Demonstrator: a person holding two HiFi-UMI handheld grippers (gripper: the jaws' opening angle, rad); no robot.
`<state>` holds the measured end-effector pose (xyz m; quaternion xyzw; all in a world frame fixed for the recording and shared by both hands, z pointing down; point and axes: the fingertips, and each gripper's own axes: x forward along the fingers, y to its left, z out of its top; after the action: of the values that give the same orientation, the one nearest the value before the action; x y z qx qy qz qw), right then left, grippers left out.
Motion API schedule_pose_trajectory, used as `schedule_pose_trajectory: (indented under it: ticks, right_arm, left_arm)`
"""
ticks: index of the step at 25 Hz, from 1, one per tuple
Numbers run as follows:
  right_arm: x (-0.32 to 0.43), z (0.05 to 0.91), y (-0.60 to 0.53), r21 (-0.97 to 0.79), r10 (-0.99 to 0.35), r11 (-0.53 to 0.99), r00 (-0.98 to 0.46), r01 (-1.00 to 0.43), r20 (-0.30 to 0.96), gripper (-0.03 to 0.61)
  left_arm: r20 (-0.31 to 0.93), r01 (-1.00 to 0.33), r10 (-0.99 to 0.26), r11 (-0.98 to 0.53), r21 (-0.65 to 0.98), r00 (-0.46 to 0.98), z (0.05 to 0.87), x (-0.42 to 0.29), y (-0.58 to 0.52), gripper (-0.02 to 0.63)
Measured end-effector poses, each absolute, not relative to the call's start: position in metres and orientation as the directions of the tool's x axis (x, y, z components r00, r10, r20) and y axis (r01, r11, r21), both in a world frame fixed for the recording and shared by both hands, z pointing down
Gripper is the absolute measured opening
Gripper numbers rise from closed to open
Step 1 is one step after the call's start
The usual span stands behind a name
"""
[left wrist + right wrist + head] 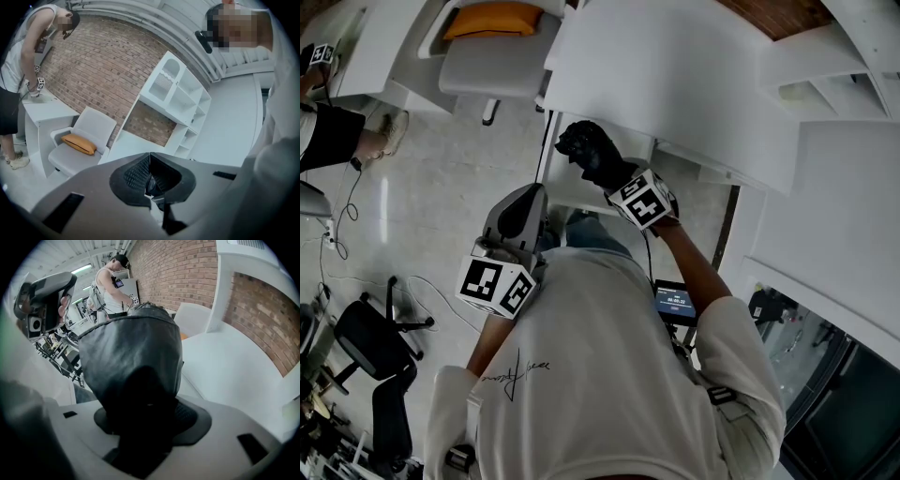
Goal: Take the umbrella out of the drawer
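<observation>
A: How are the arms held?

B: From the head view, the right arm reaches forward and up, elbow bent. The right gripper (603, 170) is over the edge of the white desk (675, 84). The left arm is bent and kept close to the white shirt (600, 375), with the left gripper (532, 194) pointing forward, lower and nearer the body.

A: What are the jaws doing?

B: The right gripper (145, 413) is clamped on the umbrella (136, 357), which fills most of its own view. The left gripper (151, 180) has its jaws pressed together with nothing between them.

A: Where is the umbrella?

B: In the air, in the right jaws, above the desk edge. I cannot make out the drawer in any view.

A: How does it look?

B: Folded, short and thick, in a dark cover with a creased, slightly shiny surface. In the head view the umbrella (586, 148) is only a black lump.

A: What do the gripper views add?

B: The left gripper view shows a brick wall (103, 70), a white shelf unit (176, 93) and a chair (93, 126) with an orange cushion (79, 144). The right gripper view catches the left gripper (44, 298) at upper left and another person (110, 287) standing further back.
</observation>
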<state>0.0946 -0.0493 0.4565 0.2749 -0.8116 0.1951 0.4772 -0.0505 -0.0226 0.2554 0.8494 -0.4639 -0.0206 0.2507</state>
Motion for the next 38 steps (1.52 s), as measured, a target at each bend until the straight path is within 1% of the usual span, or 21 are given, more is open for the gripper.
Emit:
schedule_pose_trajectory:
  ticks: [5,15,21,38]
  right_arm:
    - [0.095,0.445,-0.042,-0.056,-0.265,0.766,-0.395,-0.64,0.88,0.238]
    - [0.096,0.42,-0.043,-0.062,-0.328,0.734,-0.434,-0.676,0.839,0.238]
    - [0.095,0.406,-0.043,-0.119,-0.344,0.702,-0.481,-0.702,0.806,0.238]
    - [0.098,0.371,-0.046,-0.125,-0.419,0.657,-0.498,-0.744,0.759,0.238]
  left_arm:
    - [0.195,-0.777,-0.796,-0.452,0.438,0.573,0.254,-0.051,-0.023,0.017]
    - [0.194,-0.773,-0.791,-0.459,0.438,0.58,0.252,-0.053,-0.022,0.017]
    - [0.191,-0.774,-0.795,-0.456,0.439,0.576,0.252,-0.054,-0.021,0.017]
    - [0.169,-0.763,-0.795,-0.464,0.45,0.583,0.25,-0.056,-0.025,0.017]
